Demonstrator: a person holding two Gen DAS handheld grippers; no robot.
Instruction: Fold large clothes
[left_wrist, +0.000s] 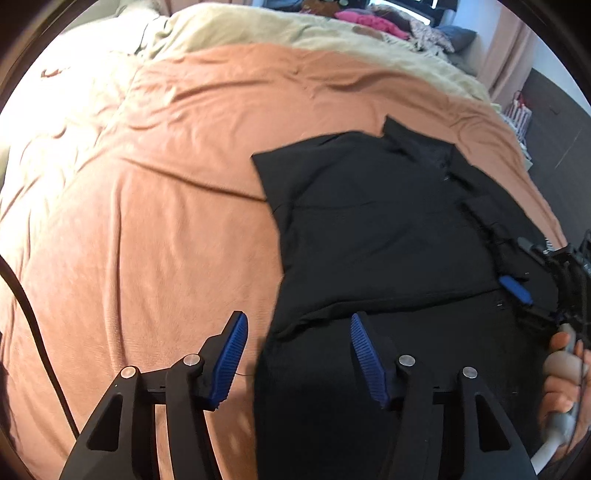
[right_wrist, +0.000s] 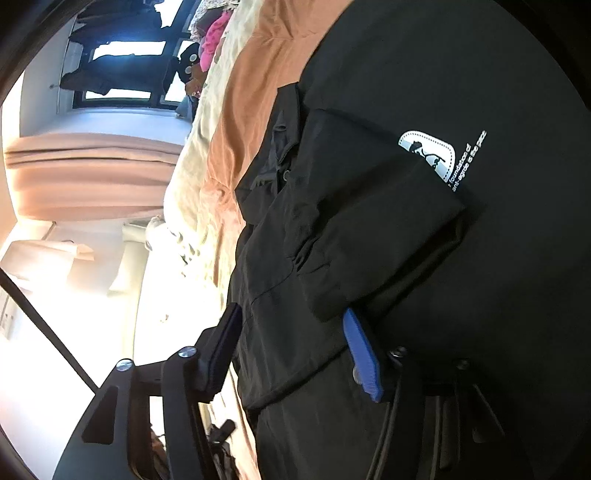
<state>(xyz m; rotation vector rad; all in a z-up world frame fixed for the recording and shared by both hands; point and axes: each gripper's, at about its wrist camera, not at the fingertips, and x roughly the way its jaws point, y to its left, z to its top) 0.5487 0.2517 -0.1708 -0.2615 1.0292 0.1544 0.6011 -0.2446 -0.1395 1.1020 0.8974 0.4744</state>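
Observation:
A black collared garment lies partly folded on the orange bedcover. My left gripper hovers open over the garment's near left edge, with black cloth between its fingers and the pads clear of it. At the garment's right side a blue pad of the right gripper rests on the cloth, and a person's hand holds that gripper's handle. In the right wrist view the right gripper is turned on its side and open. A folded part of the garment lies between its fingers, beside a white printed logo.
A cream blanket covers the far end of the bed, with a pile of coloured clothes behind it. A black cable hangs at the left. A pink curtain and a window stand beyond the bed's edge.

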